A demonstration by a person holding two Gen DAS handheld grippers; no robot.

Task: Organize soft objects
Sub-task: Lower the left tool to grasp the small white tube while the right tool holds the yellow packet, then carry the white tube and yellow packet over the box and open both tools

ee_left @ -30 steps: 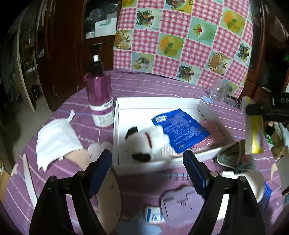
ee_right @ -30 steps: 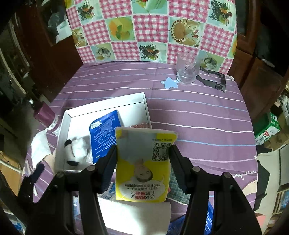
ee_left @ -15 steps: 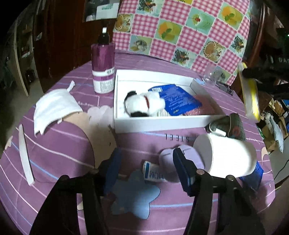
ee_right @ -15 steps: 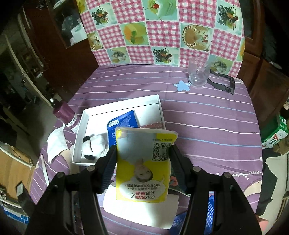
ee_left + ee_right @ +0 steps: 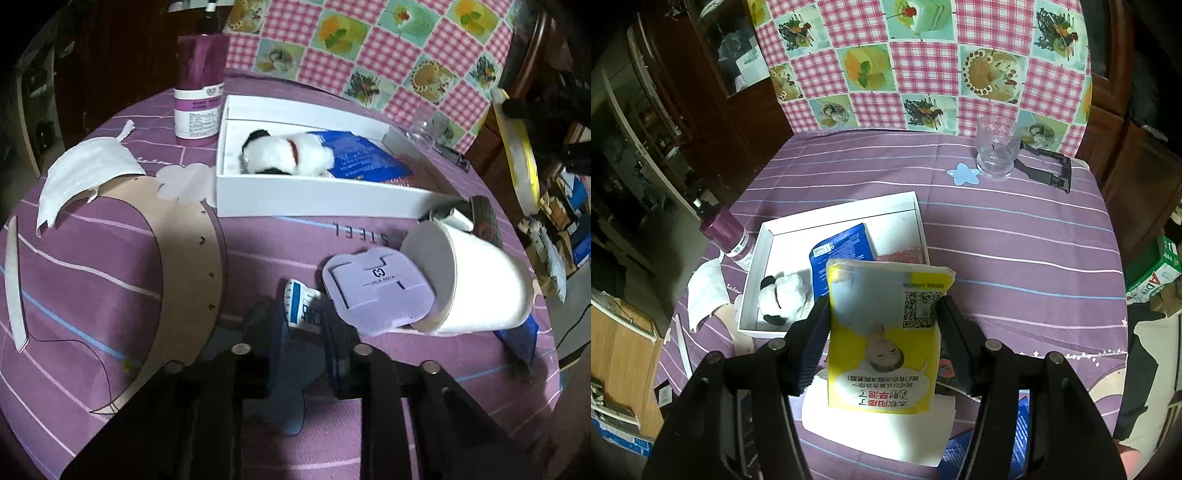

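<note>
A white box holds a black-and-white plush toy and a blue packet. My left gripper sits low over the table, its fingers close on either side of a small white-and-blue tube; I cannot tell whether they press on it. My right gripper is shut on a yellow tissue pack, held high above the table; the pack also shows at the right edge of the left wrist view.
A purple pump bottle stands left of the box. A white face mask, a lilac silicone pad, a white roll and a blue star cutout lie nearby. A glass stands far back.
My left gripper came down toward the table and its fingers narrowed around the small tube. My right gripper kept the tissue pack and rose a little.
</note>
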